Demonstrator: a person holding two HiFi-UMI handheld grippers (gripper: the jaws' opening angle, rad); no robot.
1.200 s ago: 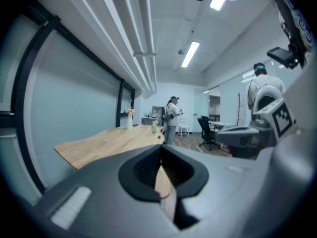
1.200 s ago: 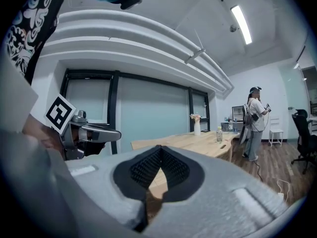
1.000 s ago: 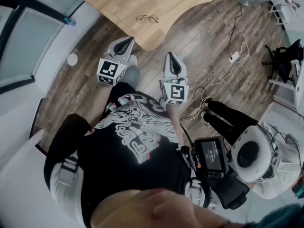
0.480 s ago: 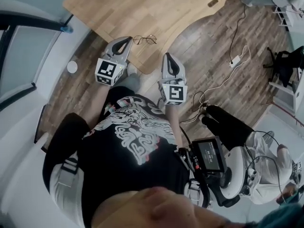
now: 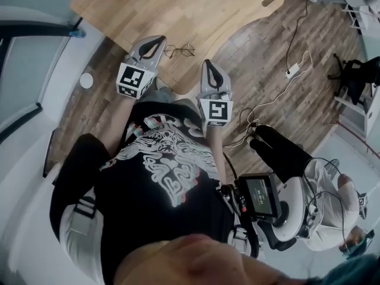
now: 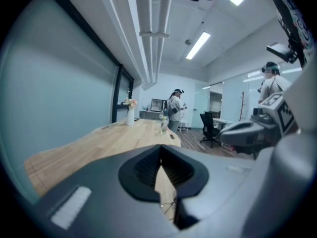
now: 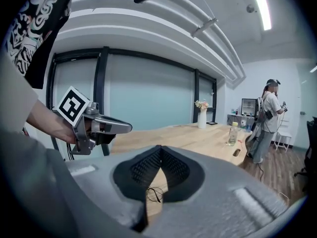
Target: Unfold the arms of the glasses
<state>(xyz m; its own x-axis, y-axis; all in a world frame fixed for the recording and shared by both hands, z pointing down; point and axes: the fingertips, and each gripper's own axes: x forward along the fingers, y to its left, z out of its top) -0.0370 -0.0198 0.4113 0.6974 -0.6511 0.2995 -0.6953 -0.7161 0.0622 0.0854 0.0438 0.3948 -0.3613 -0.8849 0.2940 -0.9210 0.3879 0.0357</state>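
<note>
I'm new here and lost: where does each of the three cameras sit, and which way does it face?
Head view: on the person's head, facing steeply down; shows their torso, left gripper, right gripper, table, glasses.
Left gripper view: on the left gripper, looking along its closed jaws across the table; right gripper at right.
Right gripper view: on the right gripper, looking likewise; left gripper and hand at left.
Shared: all three see the glasses.

Thin wire-rimmed glasses (image 5: 179, 51) with round lenses lie flat on the wooden table (image 5: 196, 10), near its curved edge.
</note>
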